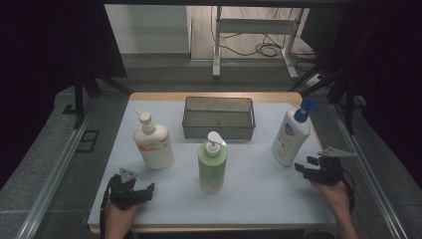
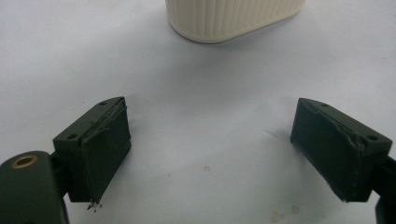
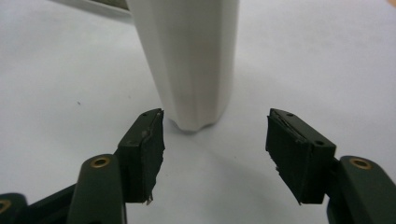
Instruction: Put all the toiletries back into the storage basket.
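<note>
Table [image 1: 259, 199]: three bottles, wire basket [image 1: 218, 118]

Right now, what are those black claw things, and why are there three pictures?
A person sits at a table holding a black pincher tool in each hand. The high view looks down from above: left gripper, right gripper. The other two pictures come from small cameras riding on each tool, looking along its jaws.

On the table stand a cream bottle, a green bottle and a white bottle with a blue pump, with a wire basket behind them.

Nothing is held. Both grippers are open; the right one points at the white bottle.
</note>
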Action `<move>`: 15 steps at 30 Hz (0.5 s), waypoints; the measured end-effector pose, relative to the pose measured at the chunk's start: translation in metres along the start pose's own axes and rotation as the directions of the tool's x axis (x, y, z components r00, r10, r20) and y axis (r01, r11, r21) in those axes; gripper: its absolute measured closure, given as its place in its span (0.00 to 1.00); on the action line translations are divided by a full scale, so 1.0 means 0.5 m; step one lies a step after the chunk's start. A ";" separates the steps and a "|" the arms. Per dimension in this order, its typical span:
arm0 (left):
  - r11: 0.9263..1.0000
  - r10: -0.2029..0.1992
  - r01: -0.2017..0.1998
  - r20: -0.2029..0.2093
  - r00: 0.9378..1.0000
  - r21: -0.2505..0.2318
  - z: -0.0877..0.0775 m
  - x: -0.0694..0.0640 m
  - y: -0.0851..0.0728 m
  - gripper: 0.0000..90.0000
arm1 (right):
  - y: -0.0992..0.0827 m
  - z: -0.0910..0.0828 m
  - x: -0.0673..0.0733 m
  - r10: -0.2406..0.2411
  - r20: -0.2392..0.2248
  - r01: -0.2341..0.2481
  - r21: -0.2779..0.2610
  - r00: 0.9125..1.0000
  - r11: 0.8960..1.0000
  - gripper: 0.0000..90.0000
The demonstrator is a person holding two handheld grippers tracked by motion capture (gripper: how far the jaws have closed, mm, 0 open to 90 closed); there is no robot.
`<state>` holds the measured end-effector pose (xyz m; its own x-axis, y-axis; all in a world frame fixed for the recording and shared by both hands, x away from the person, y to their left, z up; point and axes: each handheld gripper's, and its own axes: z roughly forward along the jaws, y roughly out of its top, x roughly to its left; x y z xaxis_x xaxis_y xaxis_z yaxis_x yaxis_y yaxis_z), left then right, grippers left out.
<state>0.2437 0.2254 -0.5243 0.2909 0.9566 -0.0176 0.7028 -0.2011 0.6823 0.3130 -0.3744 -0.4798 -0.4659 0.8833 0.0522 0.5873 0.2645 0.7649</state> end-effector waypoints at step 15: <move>1.000 -0.001 0.001 0.000 1.000 -0.001 0.000 0.000 0.000 0.13 | 0.059 -0.017 0.020 -0.026 -0.008 0.025 -0.061 1.000 0.998 0.27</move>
<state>0.2436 0.2254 -0.5245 0.2903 0.9568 -0.0179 0.7021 -0.2002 0.6834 0.3200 -0.3612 -0.4511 -0.4861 0.8731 0.0380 0.5340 0.2624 0.8037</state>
